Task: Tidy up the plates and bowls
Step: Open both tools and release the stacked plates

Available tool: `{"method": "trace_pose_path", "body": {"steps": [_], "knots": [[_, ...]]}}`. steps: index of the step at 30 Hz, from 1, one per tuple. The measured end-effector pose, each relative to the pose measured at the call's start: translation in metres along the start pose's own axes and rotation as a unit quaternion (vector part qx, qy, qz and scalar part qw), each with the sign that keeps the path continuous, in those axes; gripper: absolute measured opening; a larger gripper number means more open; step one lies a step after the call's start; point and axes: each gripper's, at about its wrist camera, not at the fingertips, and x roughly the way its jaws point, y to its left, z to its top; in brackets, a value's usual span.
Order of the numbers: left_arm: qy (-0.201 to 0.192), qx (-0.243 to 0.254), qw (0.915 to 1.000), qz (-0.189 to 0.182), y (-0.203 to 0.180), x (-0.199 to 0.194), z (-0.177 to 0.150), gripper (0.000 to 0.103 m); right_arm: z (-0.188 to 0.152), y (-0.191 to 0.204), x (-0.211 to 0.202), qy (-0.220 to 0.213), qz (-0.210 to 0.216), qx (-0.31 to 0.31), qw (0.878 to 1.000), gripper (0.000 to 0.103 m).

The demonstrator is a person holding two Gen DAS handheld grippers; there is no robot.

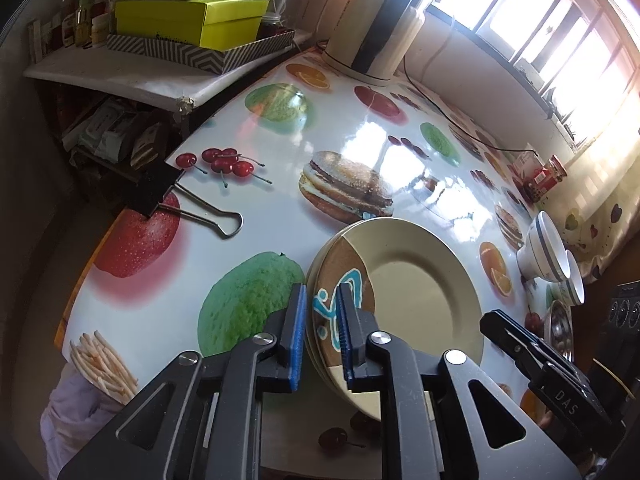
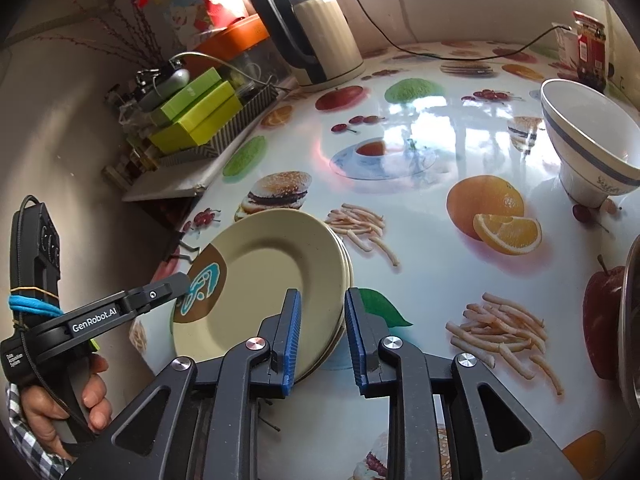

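A stack of cream plates (image 1: 416, 292) with a brown and blue motif is held tilted above the fruit-print table. My left gripper (image 1: 322, 332) is shut on the stack's left rim. The stack also shows in the right wrist view (image 2: 264, 280). My right gripper (image 2: 322, 340) straddles the stack's right rim with its jaws around the edge; the right finger stands a little apart from it. Two white bowls with blue rims (image 1: 546, 252) stand at the right; one of them (image 2: 592, 140) shows in the right wrist view.
A cream and black kettle (image 1: 376, 28) with its cord stands at the back. Green boxes (image 1: 192, 12) sit on a side shelf. A binder clip (image 1: 180, 196) lies at the table's left edge. A metal dish (image 1: 560, 328) sits far right, red jars (image 2: 590, 48) behind.
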Motion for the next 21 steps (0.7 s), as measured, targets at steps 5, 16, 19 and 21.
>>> {"method": "trace_pose_path", "body": {"steps": [5,16,19,21], "knots": [[-0.019,0.029,0.9993,0.013,-0.014,-0.011,0.004,0.026,0.004,0.002,-0.008,-0.013,-0.008,-0.010,1.000,0.028],[-0.047,0.092,0.9946,0.010,-0.064,-0.023,0.009,0.037,0.015,-0.003,-0.041,-0.051,-0.046,-0.027,0.997,0.042],[-0.052,0.106,0.9930,0.001,-0.079,-0.023,0.011,0.037,0.017,-0.009,-0.051,-0.063,-0.055,-0.027,0.996,0.044],[-0.066,0.126,0.9897,0.010,-0.090,-0.025,0.009,0.037,0.018,-0.013,-0.058,-0.070,-0.067,-0.026,0.995,0.046]]}}
